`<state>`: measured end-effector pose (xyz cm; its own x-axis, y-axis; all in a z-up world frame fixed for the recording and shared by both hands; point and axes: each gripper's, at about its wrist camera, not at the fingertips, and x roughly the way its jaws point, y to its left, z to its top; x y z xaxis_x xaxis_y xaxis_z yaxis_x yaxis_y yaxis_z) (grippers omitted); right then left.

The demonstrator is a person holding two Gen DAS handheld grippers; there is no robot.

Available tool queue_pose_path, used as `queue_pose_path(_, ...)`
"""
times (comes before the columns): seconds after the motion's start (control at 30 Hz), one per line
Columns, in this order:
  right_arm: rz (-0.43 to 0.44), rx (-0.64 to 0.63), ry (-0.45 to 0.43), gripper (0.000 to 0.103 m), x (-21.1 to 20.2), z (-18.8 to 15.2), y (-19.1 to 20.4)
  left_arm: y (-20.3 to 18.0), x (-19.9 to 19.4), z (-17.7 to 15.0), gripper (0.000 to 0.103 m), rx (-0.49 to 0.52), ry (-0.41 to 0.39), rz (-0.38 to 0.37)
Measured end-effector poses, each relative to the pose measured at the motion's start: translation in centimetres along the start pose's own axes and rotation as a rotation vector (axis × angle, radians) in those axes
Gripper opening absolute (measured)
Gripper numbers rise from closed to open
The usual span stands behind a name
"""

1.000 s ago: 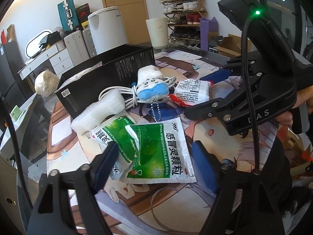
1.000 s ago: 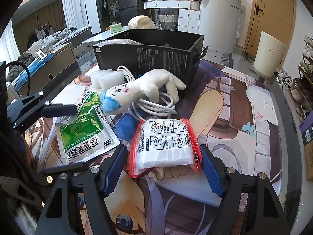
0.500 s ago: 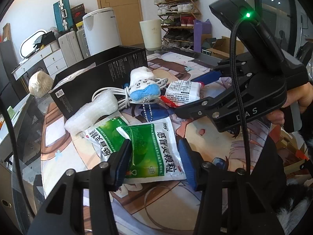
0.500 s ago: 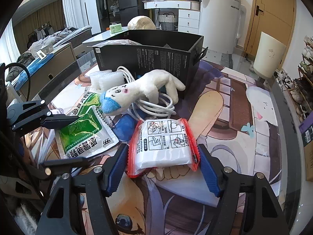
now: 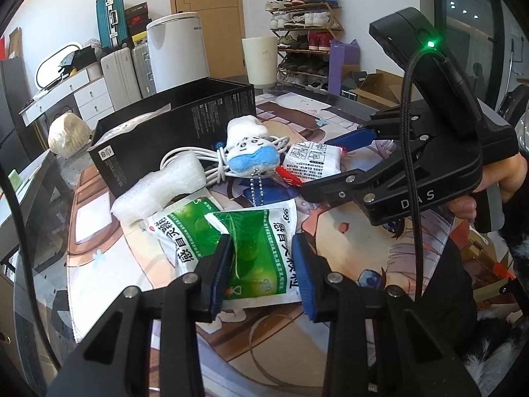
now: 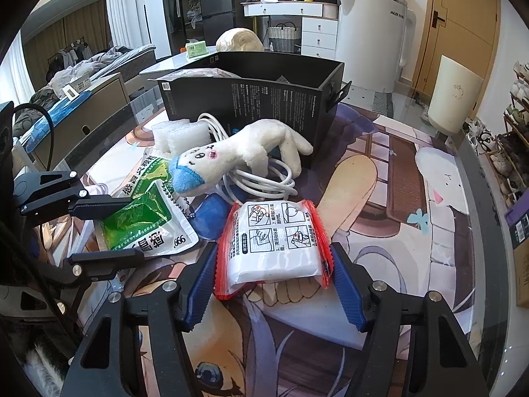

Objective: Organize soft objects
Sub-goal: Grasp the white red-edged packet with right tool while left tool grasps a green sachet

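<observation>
The left gripper (image 5: 261,264) is pinching the green medicine sachet (image 5: 251,248), its jaws having just closed on it, near the printed mat's (image 5: 231,340) front edge; the right gripper (image 5: 334,168) is straddling a white pack (image 5: 312,160).

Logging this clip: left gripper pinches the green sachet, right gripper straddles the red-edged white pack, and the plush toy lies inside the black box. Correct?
Not quite. The plush toy is not inside the black box; the right wrist view shows it lying on the coiled white cable in front of the box. The left gripper on the green sachet and right gripper around the red-edged pack are as stated.
</observation>
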<state>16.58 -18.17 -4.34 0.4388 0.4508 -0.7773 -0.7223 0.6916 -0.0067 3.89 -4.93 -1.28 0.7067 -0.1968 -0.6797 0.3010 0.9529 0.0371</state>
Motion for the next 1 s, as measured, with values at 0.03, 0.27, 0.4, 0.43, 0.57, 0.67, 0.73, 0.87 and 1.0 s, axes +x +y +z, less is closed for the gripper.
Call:
queue_pose_path(0.03,0.003,-0.002,-0.002,0.063,-0.1,0.0,0.0,0.1,0.0,0.0,0.034,-0.004,-0.001,-0.002)
queue_pose_path(0.27,0.004,-0.007,-0.008,0.055,-0.3,-0.1,0.1,1.0,-0.3,0.0,0.02,-0.044,-0.007,-0.025)
queue_pose_path(0.4,0.003,-0.007,-0.008,0.055,-0.3,-0.1,0.0,0.8,-0.2,-0.1,0.02,-0.043,-0.005,-0.015)
queue_pose_path(0.43,0.004,-0.007,-0.007,0.055,-0.3,-0.1,0.0,0.8,-0.3,0.1,0.02,-0.045,-0.004,-0.015)
queue_pose_path(0.57,0.004,-0.008,-0.007,0.055,-0.2,-0.1,0.0,0.7,-0.5,0.3,0.033,-0.058,-0.005,-0.031)
queue_pose_path(0.67,0.004,-0.008,-0.008,0.055,-0.2,-0.1,0.0,0.4,-0.8,0.4,0.053,-0.05,-0.014,-0.033)
queue_pose_path(0.73,0.004,-0.008,-0.008,0.055,-0.2,-0.1,0.0,-0.1,-0.6,0.5,0.053,-0.031,0.0,-0.039)
queue_pose_path(0.87,0.004,-0.01,-0.008,0.055,-0.3,-0.2,0.0,-0.7,0.5,0.5,0.053,-0.003,0.044,0.004)
queue_pose_path(1.0,0.006,-0.01,-0.008,0.055,-0.3,-0.2,0.0,-0.8,1.0,0.5,0.054,-0.001,0.054,-0.001)
